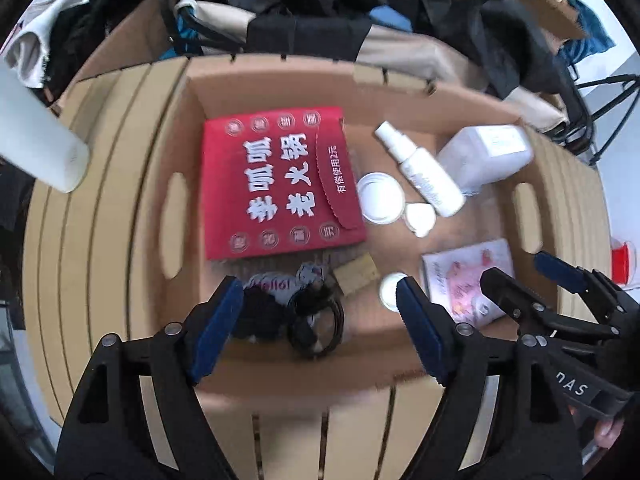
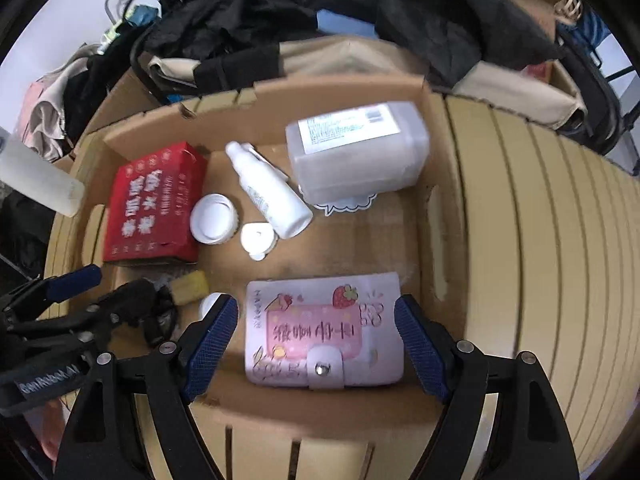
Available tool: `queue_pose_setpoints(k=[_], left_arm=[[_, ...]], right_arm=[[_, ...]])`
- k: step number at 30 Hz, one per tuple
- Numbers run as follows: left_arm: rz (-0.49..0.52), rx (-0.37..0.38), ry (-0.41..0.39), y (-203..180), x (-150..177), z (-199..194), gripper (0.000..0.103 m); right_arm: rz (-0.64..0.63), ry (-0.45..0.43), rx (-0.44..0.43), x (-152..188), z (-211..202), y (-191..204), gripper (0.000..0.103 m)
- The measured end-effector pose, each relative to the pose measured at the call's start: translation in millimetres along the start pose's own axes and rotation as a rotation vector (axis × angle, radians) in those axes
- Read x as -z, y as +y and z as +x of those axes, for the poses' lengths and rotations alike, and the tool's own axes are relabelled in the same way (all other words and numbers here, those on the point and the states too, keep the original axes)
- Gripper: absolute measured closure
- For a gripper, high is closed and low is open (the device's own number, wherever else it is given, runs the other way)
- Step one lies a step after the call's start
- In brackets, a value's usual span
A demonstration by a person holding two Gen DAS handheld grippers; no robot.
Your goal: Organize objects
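Both claws hang over an open brown cardboard box point(image 2: 424, 128).

Left gripper point(image 1: 320, 332): jaws apart, nothing held, above a black coiled cable point(image 1: 316, 320) on the box floor.

Right gripper point(image 2: 316, 344): jaws spread, empty, straddling a pink snap-flap card wallet point(image 2: 324, 328) with a strawberry print, near the box's front wall.

Mid-box: white spray bottle point(image 2: 268, 192) lying flat, nozzle toward the back wall.

Beside it: red carton point(image 1: 276, 180), white Chinese characters, long axis front-to-back.

Back right corner: translucent rectangular jug point(image 2: 356, 148), label illegible.
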State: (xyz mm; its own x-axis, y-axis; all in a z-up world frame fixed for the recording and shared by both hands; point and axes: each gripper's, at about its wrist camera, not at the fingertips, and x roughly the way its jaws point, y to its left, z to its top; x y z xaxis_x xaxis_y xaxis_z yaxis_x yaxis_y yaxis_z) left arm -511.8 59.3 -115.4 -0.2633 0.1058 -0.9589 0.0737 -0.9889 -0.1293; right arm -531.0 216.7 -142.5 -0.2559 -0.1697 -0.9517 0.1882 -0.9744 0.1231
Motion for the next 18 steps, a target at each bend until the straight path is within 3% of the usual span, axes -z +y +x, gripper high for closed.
queue_pose_setpoints(k=[5, 9, 11, 12, 18], left_arm=[[0.061, -0.088, -0.122, 6, 39, -67, 0.019], [0.141, -0.209, -0.288, 11, 81, -128, 0.011], [0.181, -0.246, -0.396, 19, 121, -163, 0.007], [0.185, -0.245, -0.422, 22, 134, -172, 0.002], [0.173, -0.167, -0.571, 51, 278, -234, 0.0]], right_arm=[[-0.051, -0.078, 0.021, 23, -57, 11, 0.019], [-0.085, -0.163, 0.039, 72, -114, 16, 0.019], [-0.108, -0.235, 0.031, 107, -149, 20, 0.019], [-0.115, -0.269, 0.025, 122, -162, 21, 0.019], [-0.159, -0.438, -0.054, 267, -234, 29, 0.018]])
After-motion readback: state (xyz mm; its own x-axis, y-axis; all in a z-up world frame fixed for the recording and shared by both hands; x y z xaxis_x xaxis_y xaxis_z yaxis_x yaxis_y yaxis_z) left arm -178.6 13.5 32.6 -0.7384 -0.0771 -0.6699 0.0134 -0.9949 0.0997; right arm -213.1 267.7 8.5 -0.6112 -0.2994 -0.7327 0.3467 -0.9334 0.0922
